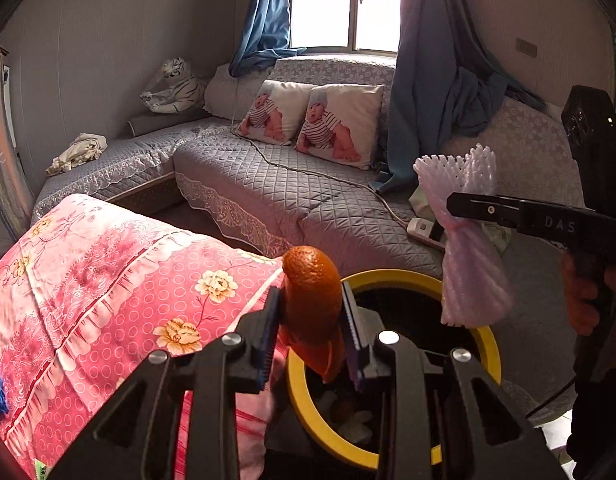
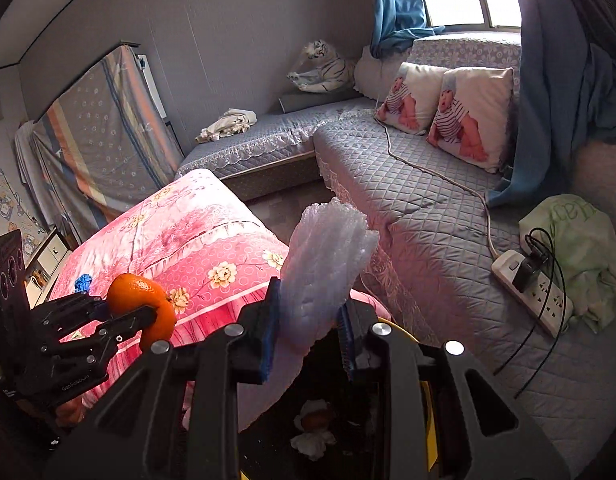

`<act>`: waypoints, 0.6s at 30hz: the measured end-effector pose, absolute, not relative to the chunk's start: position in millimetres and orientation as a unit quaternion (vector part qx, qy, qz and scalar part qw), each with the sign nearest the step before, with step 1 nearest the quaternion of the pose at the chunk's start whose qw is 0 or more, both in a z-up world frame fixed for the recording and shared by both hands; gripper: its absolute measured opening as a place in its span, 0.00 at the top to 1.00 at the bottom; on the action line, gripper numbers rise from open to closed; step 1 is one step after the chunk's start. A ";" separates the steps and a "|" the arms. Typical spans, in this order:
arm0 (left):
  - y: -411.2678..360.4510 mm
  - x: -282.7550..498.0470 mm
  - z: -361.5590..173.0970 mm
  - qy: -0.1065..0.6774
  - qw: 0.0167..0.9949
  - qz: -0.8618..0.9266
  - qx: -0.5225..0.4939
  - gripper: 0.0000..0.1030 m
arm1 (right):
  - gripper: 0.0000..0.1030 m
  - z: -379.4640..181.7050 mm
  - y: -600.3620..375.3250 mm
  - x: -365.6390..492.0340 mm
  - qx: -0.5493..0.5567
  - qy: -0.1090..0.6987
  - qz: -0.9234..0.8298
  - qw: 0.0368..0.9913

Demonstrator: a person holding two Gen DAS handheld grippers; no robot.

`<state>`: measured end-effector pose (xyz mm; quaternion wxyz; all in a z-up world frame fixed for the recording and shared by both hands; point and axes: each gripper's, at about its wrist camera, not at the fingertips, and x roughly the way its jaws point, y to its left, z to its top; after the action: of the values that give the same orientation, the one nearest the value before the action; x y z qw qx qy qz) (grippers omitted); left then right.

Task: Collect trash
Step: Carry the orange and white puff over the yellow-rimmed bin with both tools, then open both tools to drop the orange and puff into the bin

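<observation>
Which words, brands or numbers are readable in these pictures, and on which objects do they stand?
"DAS": on the right tongs, left wrist view.
Small pale lettering on the left tongs, right wrist view: too blurred to read.
Green letters on the pale green cloth: distorted, unreadable.

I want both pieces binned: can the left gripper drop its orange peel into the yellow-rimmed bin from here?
Probably yes. The left gripper holds the orange peel at the yellow-rimmed bin's open mouth, and nothing lies between them.
</observation>
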<state>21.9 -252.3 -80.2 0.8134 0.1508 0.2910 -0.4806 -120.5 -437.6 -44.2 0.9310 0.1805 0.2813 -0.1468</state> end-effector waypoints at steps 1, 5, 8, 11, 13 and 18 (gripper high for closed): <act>-256.3 24.1 -86.3 0.302 0.807 -0.484 0.153 0.73 | 0.76 -50.2 -441.1 -123.9 0.186 0.287 -0.151 0.928; -270.7 24.6 -105.5 0.335 0.786 -0.494 0.162 0.73 | 0.76 -73.0 -453.4 -124.7 0.204 0.308 -0.162 0.915; -279.7 22.4 -114.8 0.352 0.773 -0.500 0.170 0.73 | 0.75 -84.8 -457.6 -124.4 0.215 0.318 -0.162 0.909; -282.6 22.3 -120.5 0.367 0.762 -0.506 0.170 0.72 | 0.72 -92.1 -459.9 -124.3 0.225 0.323 -0.162 0.905; -284.7 20.0 -121.9 0.369 0.760 -0.507 0.172 0.70 | 0.71 -93.9 -460.7 -124.1 0.229 0.324 -0.162 0.903; -281.6 19.5 -119.8 0.366 0.769 -0.496 0.169 0.59 | 0.62 -95.0 -463.9 -124.7 0.238 0.323 -0.170 0.900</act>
<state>19.5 -281.6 -119.8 0.7694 0.1685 0.3659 -0.4958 -124.7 -463.9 -95.0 0.9000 0.2382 0.3231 -0.1697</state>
